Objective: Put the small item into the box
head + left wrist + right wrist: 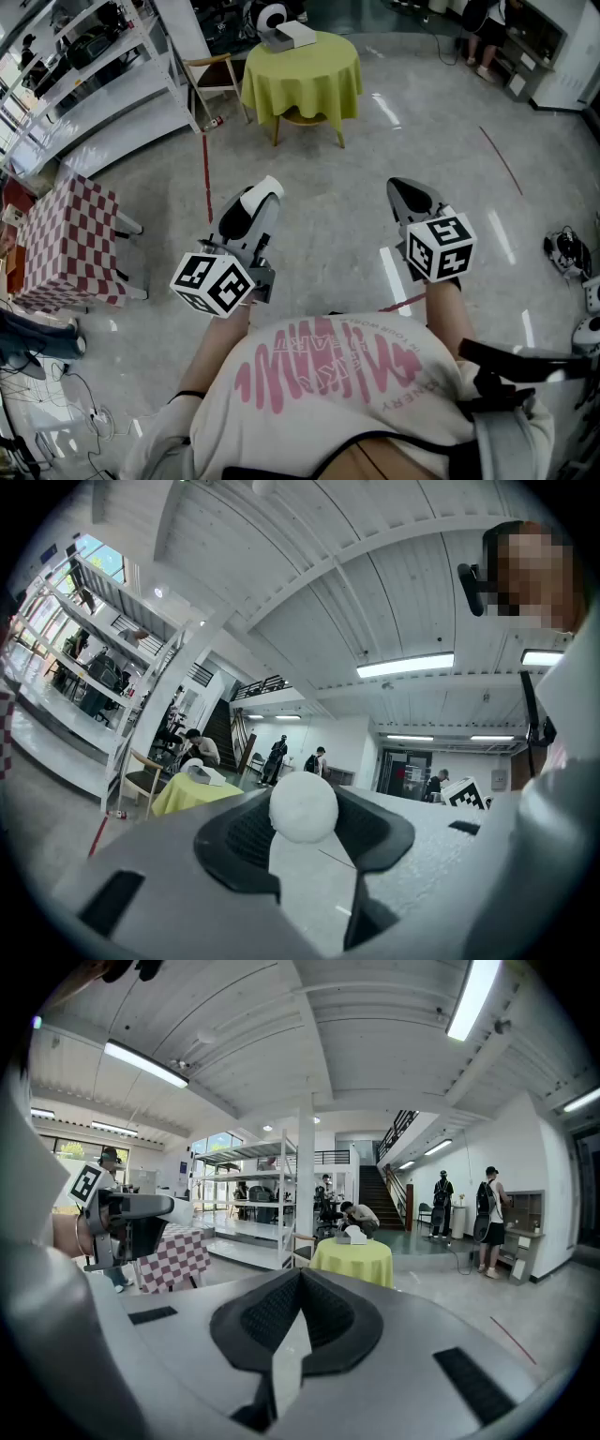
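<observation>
A white ball [303, 806] is held clamped by the left gripper [266, 189] at lower centre of its view. The right gripper [401, 187] is held with jaws together, empty.

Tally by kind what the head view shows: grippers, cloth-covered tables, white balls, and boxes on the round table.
Grippers: 2, the left gripper and the right gripper
Cloth-covered tables: 2, the yellow-green table and the checkered table
White balls: 1, the white ball held between the left gripper's jaws
Boxes: 1, the white box on the yellow-green table
Total: 6
</observation>
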